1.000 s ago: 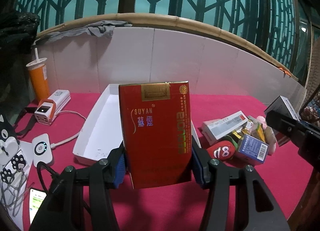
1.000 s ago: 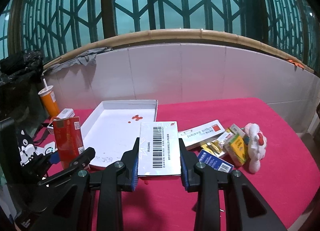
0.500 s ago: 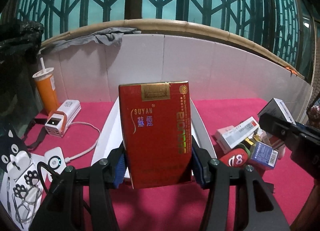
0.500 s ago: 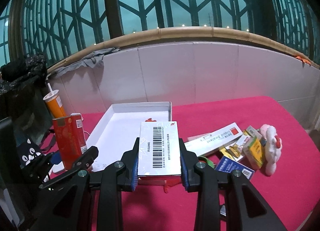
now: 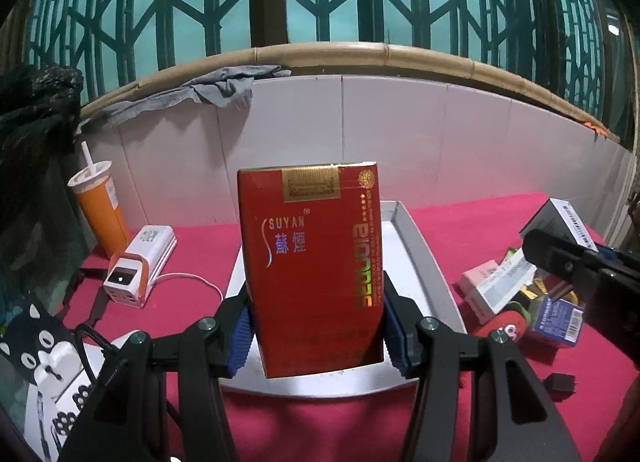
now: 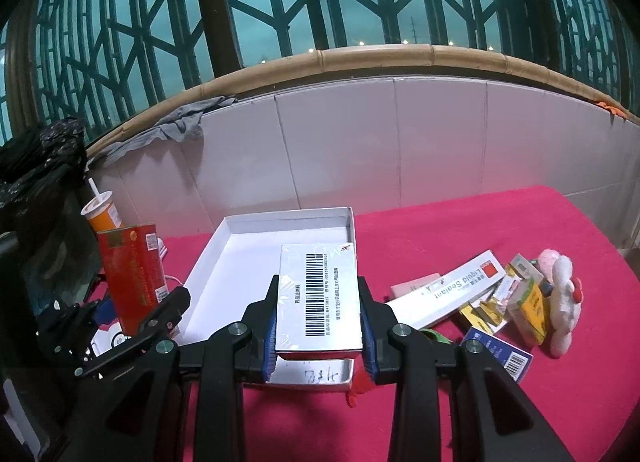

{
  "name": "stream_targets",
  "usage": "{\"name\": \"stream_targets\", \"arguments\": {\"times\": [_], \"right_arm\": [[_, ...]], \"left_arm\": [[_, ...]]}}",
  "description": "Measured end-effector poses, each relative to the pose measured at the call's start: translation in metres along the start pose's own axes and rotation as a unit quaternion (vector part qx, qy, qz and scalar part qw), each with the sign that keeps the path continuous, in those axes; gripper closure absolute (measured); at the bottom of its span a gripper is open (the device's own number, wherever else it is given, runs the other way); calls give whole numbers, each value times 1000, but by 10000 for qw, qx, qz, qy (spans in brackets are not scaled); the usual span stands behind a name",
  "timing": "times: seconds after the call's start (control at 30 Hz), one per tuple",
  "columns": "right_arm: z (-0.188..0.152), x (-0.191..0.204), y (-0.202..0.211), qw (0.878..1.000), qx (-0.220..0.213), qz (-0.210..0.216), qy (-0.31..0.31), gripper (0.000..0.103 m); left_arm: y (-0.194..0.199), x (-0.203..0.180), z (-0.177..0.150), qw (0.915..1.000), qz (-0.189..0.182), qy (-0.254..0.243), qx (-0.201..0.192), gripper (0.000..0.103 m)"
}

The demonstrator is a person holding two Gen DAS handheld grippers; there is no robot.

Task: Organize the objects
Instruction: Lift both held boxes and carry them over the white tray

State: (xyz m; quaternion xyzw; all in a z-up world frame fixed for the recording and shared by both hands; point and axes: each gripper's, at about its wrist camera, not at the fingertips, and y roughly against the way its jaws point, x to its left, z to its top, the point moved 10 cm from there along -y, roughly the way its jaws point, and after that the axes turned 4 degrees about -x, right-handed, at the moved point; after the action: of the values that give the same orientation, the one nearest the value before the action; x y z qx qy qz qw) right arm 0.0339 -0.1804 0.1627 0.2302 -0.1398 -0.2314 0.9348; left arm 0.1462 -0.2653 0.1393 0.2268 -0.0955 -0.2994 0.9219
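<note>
Left gripper (image 5: pixel 316 336): clenched on a tall red cardboard cigarette carton (image 5: pixel 314 266) printed SUYAN, blue pads pressed to both lower sides, carton upright.
Red carton position: raised in front of the shallow white rectangular cardboard tray (image 5: pixel 424 258), lower edge over the tray's near end; from the right wrist view (image 6: pixel 134 274), just left of the tray's left wall.
Right gripper (image 6: pixel 319 332): clamped on a flat silver-white box with a black barcode label (image 6: pixel 319 296), blue pads (image 6: pixel 271 336) against its long edges.
Silver-white box position: held level over the near part of the white tray (image 6: pixel 208 258), barcode face up; contact with the tray floor cannot be told.
Tray: open, resting on the magenta tablecloth (image 6: pixel 460 230), handwriting on its near outer wall.
Loose pile, right of tray: long white Liquid Sealant box (image 6: pixel 448 290), small yellow-green carton (image 6: pixel 530 308), blue barcode box (image 6: pixel 500 352), pink-and-white plush toy (image 6: pixel 562 298), lying close together on the cloth.
Left side: orange plastic cup with white lid and straw (image 5: pixel 100 210) by the white tiled wall (image 5: pixel 400 134); white and orange power strip (image 5: pixel 138 266) beside it, white cable trailing toward the tray.
Backdrop: grey rag (image 5: pixel 208 92) draped over the bamboo rail.
</note>
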Motion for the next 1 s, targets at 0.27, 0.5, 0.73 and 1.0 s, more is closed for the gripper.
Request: {"name": "stream_targets", "arguments": {"times": [0.27, 0.5, 0.73, 1.0], "right_arm": [[2, 4, -25, 9997, 225, 5, -63, 68], [-1, 17, -52, 9992, 410, 20, 33, 68], [-14, 22, -94, 9969, 754, -164, 151, 68], [-35, 28, -140, 9925, 1128, -313, 358, 68]], "left_arm": [[-22, 10, 9, 9998, 192, -86, 75, 49], [-48, 24, 12, 9990, 353, -51, 252, 49], [-79, 34, 6, 9979, 401, -89, 509, 49], [-120, 35, -9, 9960, 254, -140, 850, 49]]}}
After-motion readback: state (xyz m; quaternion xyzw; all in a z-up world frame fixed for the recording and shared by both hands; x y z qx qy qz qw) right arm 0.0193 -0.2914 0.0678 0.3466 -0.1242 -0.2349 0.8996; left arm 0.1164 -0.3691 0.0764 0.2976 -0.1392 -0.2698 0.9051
